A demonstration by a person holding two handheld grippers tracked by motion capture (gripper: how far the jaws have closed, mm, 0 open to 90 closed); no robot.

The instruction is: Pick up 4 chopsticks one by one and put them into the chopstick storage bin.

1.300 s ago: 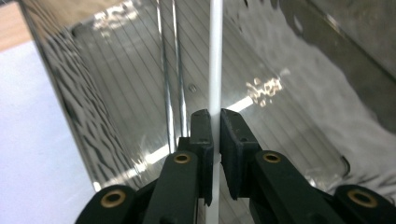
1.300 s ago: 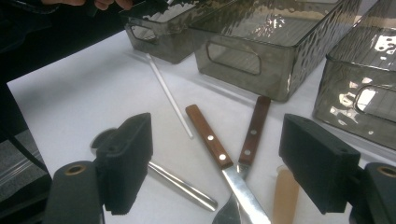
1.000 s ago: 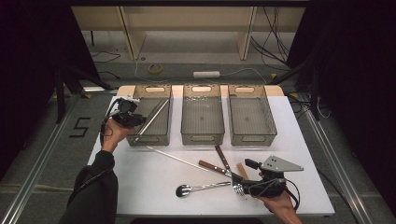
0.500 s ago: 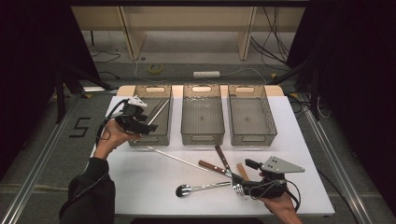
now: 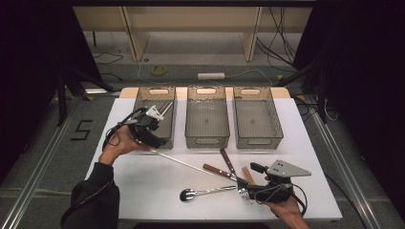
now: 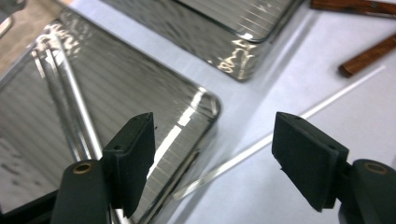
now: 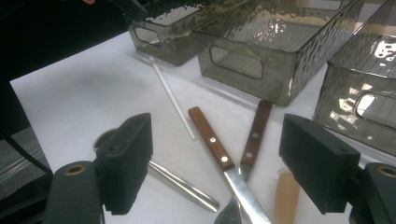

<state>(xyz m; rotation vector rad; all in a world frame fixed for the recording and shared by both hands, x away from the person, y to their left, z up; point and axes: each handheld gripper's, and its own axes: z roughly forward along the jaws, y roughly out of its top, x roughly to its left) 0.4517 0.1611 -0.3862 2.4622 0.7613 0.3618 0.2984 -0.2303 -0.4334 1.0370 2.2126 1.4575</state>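
My left gripper (image 5: 159, 141) hovers over the near end of the left smoked-plastic bin (image 5: 141, 102). Its jaws have just been opening, and in the left gripper view (image 6: 213, 128) nothing is between them. Thin pale rods (image 6: 79, 109) lie inside that bin (image 6: 205, 100). A white rod (image 5: 184, 163) lies on the white table near it (image 6: 299, 114). My right gripper (image 5: 241, 193) stands open low at the front right (image 7: 217, 135), over two wooden-handled knives (image 7: 212, 140) (image 7: 252, 135), a metal spoon (image 5: 189, 194) and a tan stick (image 7: 285, 196).
Two more bins, middle (image 5: 206, 141) and right (image 5: 258, 142), stand in the row at the back of the table (image 5: 143, 191). Cables and shelf legs lie on the floor beyond. Dark curtains flank both sides.
The left gripper let go of a thin rod, which now lies in the left bin, and moved toward the bin's near end. The right gripper stayed put.
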